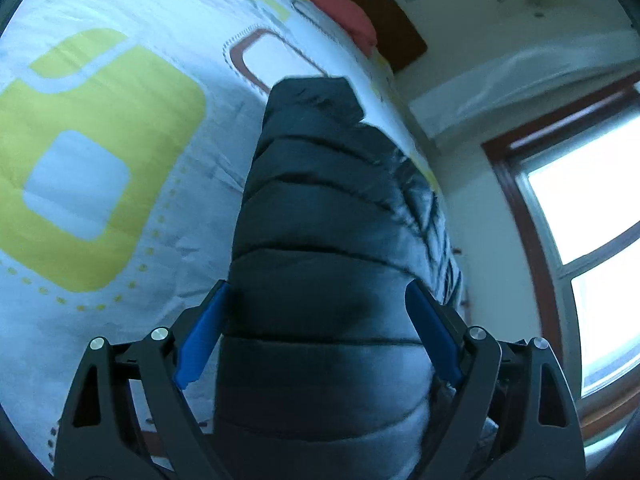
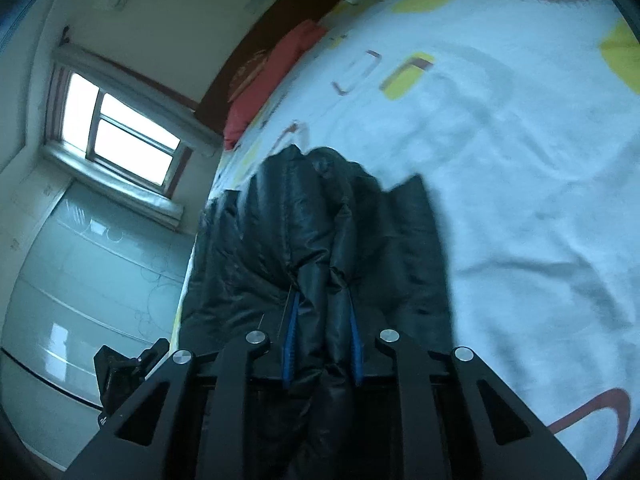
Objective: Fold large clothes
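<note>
A black quilted puffer jacket (image 1: 332, 216) lies on a bed with a white quilt (image 1: 132, 168) printed with yellow-green and brown squares. In the left wrist view my left gripper (image 1: 318, 300) is wide open, its blue pads on either side of a long padded part of the jacket, which runs away from the camera. In the right wrist view my right gripper (image 2: 323, 300) is shut on a bunched fold of the jacket (image 2: 320, 240) near the bed's left edge; the fabric fills the narrow gap between the blue pads.
A red pillow (image 1: 344, 4) and dark wooden headboard (image 1: 392, 28) are at the far end of the bed. A bright window (image 2: 120, 136) and a glossy pale wardrobe (image 2: 88, 280) stand beside the bed. The white quilt (image 2: 520, 160) spreads to the right.
</note>
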Demonstrator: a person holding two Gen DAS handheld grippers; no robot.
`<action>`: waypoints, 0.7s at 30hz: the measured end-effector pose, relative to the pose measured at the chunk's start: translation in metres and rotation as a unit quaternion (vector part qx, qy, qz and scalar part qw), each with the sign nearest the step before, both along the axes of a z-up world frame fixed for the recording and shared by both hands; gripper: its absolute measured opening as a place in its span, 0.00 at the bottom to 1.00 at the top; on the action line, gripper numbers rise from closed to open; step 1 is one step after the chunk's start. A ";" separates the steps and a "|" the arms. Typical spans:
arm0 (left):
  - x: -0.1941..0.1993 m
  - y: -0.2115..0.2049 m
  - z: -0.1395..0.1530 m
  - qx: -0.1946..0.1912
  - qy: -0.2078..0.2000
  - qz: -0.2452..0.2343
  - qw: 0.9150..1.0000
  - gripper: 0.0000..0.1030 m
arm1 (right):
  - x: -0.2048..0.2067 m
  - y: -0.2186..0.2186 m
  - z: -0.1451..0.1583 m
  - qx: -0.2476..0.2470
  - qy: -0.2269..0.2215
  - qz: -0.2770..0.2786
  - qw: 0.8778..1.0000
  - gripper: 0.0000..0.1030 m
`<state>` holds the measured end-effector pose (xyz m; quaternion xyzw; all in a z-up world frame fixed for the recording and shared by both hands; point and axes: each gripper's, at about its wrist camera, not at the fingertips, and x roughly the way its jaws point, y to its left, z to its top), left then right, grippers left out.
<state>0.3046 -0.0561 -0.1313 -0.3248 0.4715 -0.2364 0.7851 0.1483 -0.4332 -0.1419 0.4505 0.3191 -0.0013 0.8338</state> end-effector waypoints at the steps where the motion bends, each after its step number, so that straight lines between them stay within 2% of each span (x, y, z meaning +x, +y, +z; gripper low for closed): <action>1: 0.003 -0.006 -0.004 0.008 0.007 -0.006 1.000 0.85 | -0.001 -0.004 -0.006 0.012 -0.001 0.001 1.000 0.20; 8: 0.018 -0.035 -0.028 0.075 0.024 -0.015 0.997 0.86 | 0.007 -0.014 -0.031 0.036 -0.002 0.017 0.999 0.18; 11: 0.020 -0.044 -0.033 0.109 0.009 -0.015 0.994 0.87 | 0.005 -0.015 -0.037 0.052 -0.007 0.016 0.998 0.18; 13: 0.021 -0.047 -0.034 0.111 0.010 -0.015 0.994 0.87 | 0.003 -0.017 -0.037 0.057 -0.007 0.018 0.998 0.18; 15: 0.021 -0.043 -0.032 0.094 0.014 -0.021 0.995 0.87 | 0.003 -0.021 -0.035 0.064 -0.006 0.022 0.998 0.19; 18: 0.017 -0.027 -0.030 0.046 0.022 -0.030 0.998 0.87 | -0.007 -0.024 -0.021 0.057 0.001 0.017 0.998 0.31; 19: 0.013 -0.021 -0.029 0.037 0.023 -0.027 0.999 0.86 | -0.013 -0.024 -0.014 0.049 0.001 0.013 0.999 0.42; 20: 0.007 -0.012 -0.026 0.025 0.021 -0.020 0.999 0.87 | -0.017 -0.023 -0.009 0.047 -0.003 0.011 0.999 0.59; 21: 0.002 -0.006 -0.025 0.016 0.018 -0.016 1.000 0.87 | -0.027 -0.019 0.001 0.046 -0.011 0.006 0.999 0.66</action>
